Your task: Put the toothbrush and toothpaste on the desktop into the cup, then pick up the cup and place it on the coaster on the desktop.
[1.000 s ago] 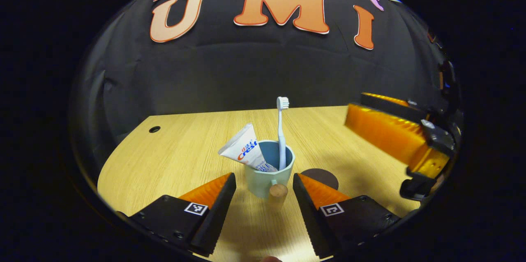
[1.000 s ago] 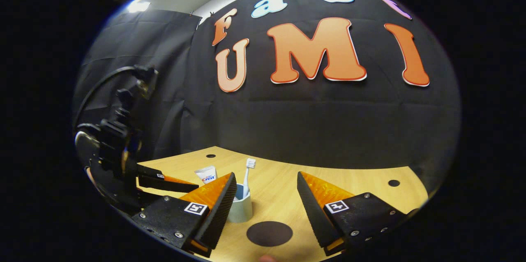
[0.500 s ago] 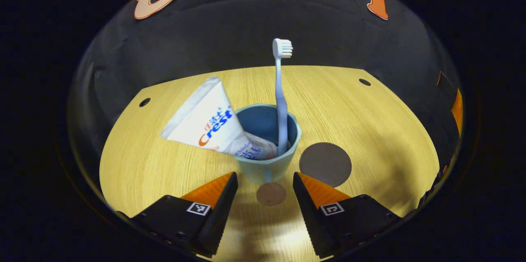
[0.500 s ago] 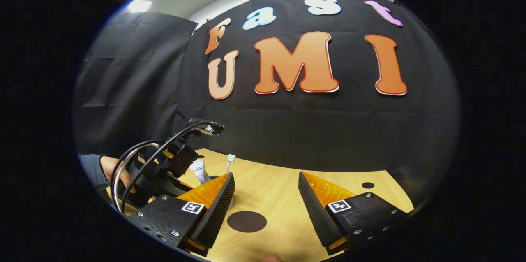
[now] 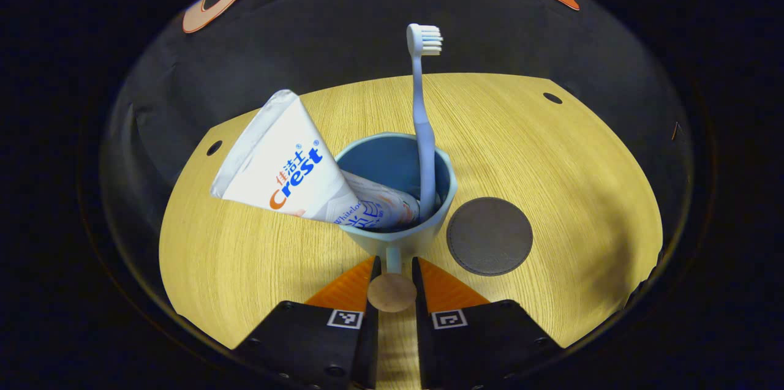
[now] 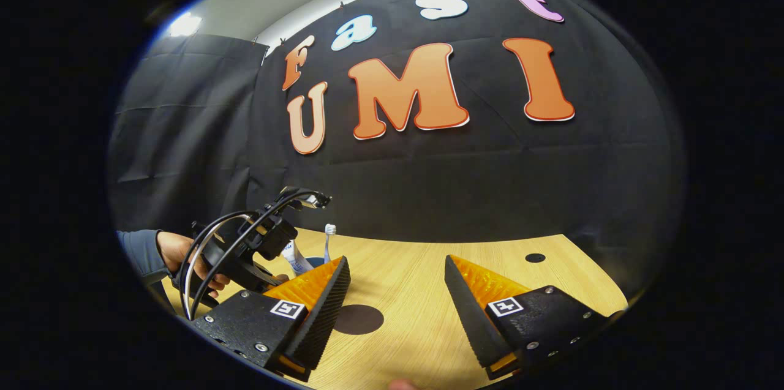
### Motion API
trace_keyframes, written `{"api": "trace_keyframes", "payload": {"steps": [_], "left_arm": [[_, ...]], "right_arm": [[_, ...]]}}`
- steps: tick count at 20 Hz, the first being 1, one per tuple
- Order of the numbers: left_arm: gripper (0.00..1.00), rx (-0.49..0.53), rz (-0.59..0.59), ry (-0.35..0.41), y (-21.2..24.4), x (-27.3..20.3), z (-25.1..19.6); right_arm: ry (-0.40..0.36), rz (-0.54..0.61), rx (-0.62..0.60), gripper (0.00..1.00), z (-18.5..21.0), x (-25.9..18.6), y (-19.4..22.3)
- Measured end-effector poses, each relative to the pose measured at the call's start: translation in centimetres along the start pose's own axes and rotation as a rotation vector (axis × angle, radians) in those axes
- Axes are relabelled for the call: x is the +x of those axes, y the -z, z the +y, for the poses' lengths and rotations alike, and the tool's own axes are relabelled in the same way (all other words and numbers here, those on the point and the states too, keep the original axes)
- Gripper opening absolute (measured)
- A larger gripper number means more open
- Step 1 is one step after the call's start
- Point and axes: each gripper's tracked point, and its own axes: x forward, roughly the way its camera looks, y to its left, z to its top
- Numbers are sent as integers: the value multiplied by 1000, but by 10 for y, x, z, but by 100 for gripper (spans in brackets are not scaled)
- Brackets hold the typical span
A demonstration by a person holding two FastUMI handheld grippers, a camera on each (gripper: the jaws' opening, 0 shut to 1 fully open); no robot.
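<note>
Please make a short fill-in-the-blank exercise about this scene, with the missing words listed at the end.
1. The toothbrush stands with its bristles pointing ____.
2. The toothpaste leans out over the rim of the ____.
3. The left gripper has its jaws closed on the cup's ____.
4. The coaster has ____ on it.

Missing words: up; cup; handle; nothing

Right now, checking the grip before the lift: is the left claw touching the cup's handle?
Touching. The left gripper view shows the left claw with both fingers closed against the cup's handle, no gap visible.
</note>
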Motion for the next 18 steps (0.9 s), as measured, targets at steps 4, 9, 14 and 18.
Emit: {"api": "trace_keyframes", "payload": {"steps": [4, 9, 14, 18], "left_arm": [[19, -48, -26, 13, 1, 4, 0], [19, -65, -59, 47, 0, -2, -5], [19, -32, -133, 59, -1, -16, -8], [18, 3, -163, 40, -14, -21, -10]], "right_arm": [[8, -21, -2, 93, -2, -8, -8], [18, -28, 3, 93, -3, -15, -10], [45, -27, 0, 93, -11, -22, -12], [64, -23, 12, 93, -16, -29, -12]]}}
